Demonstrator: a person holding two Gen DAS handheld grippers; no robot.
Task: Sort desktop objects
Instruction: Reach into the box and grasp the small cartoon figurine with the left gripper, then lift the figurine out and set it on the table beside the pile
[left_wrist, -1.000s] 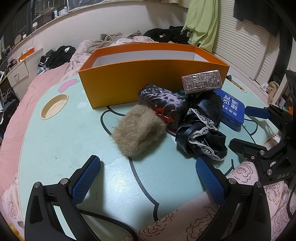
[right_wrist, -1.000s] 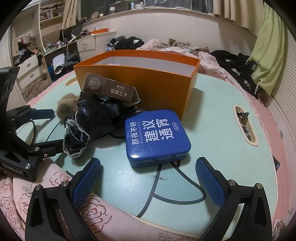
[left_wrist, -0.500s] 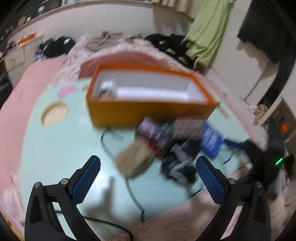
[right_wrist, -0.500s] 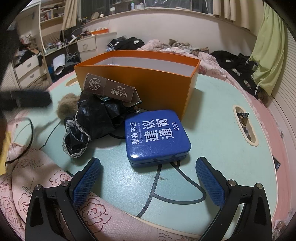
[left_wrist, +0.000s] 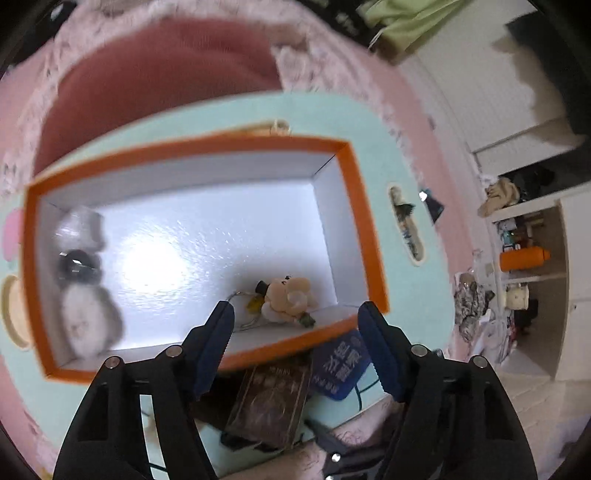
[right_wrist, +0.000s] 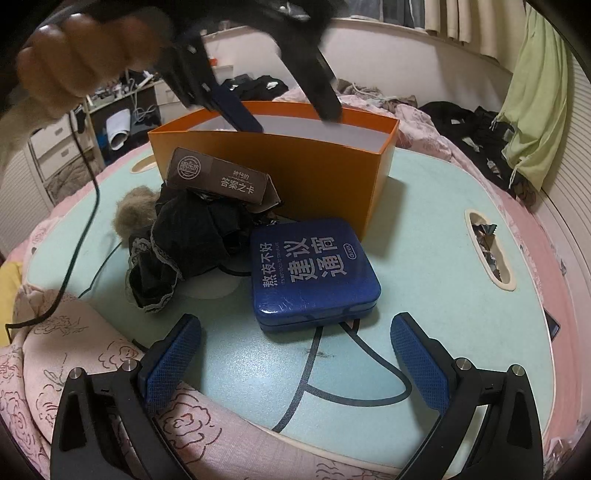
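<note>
My left gripper (left_wrist: 295, 314) hangs over the orange box (left_wrist: 369, 229) and points down into it. Its jaws are closing with nothing between them. Inside the box lie a small cream plush charm (left_wrist: 286, 299) and blurred grey and white items (left_wrist: 79, 266) at the left end. The right wrist view shows the left gripper (right_wrist: 288, 110) above the orange box (right_wrist: 277, 173), held by a hand (right_wrist: 74, 62). My right gripper (right_wrist: 295, 325) stands open just short of the blue tin (right_wrist: 314, 269). A brown card box (right_wrist: 218, 177) rests on black lace fabric (right_wrist: 184, 236), beside a tan fur ball (right_wrist: 133, 210).
The mint green table (right_wrist: 424, 258) has a slot cutout (right_wrist: 487, 247) with wrappers at the right. A black cable (right_wrist: 85, 192) trails off the left edge. Pink floral bedding (right_wrist: 92, 362) lies along the near edge. Clothes are piled behind the box.
The left gripper swung up from the table's near edge to above the orange box, tilted down into it, and its jaws narrowed. The right gripper and the table objects stayed put.
</note>
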